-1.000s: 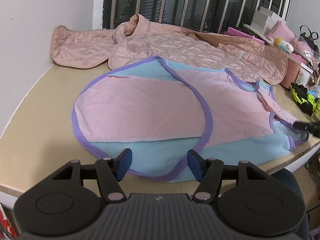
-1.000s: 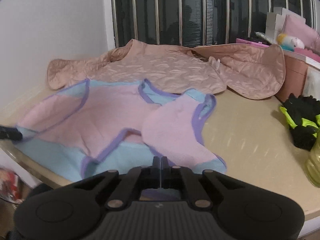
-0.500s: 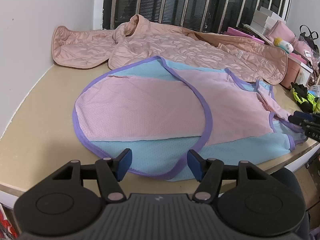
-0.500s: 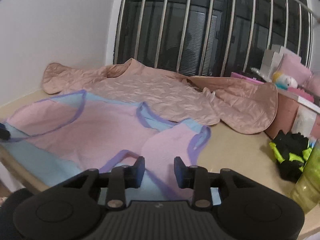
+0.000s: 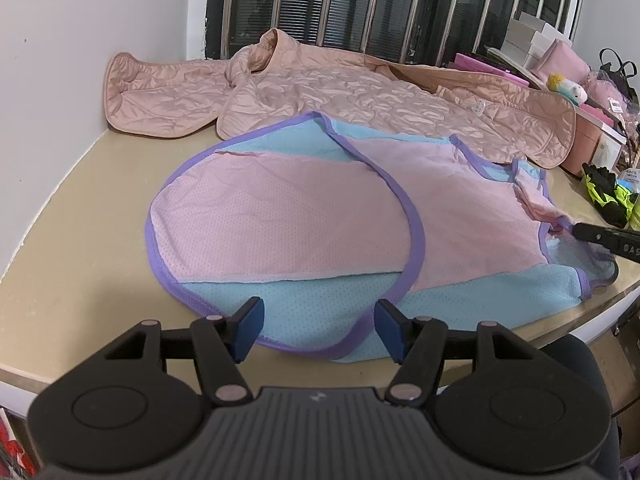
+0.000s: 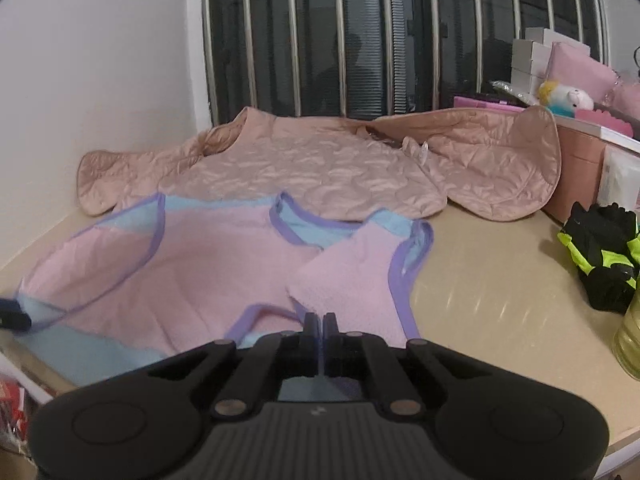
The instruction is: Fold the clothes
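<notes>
On the beige counter (image 5: 80,240) | pink-and-blue mesh vest (image 5: 300,216) lies flat before quilted jacket (image 5: 360,92) | right gripper (image 6: 321,324) – jaws clamped on shoulder strap; left gripper (image 5: 316,326) – jaws apart over hem | advice: lift strap low, pin hem, fold evenly.

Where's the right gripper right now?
The right gripper is at the pink and blue garment's right end, shut on its purple-trimmed edge near the table's front; in the left wrist view it enters from the right edge.
</notes>
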`<state>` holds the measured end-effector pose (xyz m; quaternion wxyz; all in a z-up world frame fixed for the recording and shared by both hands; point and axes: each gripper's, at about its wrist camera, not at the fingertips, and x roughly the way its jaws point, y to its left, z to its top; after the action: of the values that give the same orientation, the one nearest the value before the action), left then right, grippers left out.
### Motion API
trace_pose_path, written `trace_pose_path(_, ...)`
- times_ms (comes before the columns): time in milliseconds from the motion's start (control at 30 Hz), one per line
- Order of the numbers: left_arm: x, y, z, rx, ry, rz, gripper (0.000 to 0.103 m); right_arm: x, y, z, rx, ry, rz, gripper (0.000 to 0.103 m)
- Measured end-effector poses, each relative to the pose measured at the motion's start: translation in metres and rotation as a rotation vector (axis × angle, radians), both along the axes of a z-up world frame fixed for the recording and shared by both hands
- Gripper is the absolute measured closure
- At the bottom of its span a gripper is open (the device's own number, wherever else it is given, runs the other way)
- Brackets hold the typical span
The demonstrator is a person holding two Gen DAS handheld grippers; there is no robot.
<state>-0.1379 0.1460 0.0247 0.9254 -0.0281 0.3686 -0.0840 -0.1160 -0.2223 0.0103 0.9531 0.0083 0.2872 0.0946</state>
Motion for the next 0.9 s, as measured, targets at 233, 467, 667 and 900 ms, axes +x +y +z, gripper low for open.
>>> trace_pose_path(233, 0.0, -0.001, 0.0, 0.002, 0.001, 0.002, 0.04, -0.019, 0.005, -0.012, 0.056, -0.038, 0.013, 0.068)
trace_pose_path(467, 0.001, -0.002, 0.0, 0.004, 0.001, -0.001, 0.039, -0.057, -0.04, 0.002, 0.105, -0.163, -0.138, 0.066)
trace_pose_path(667, 0.0, -0.002, 0.001, 0.011, 0.002, -0.002, 0.039, -0.067, -0.083, -0.016, 0.277, -0.056, -0.161, 0.066)
trace_pose_path(900, 0.003, -0.008, 0.0, 0.027, 0.006, -0.005, 0.037, -0.083, -0.043, -0.018, -0.022, -0.2, -0.079, 0.102)
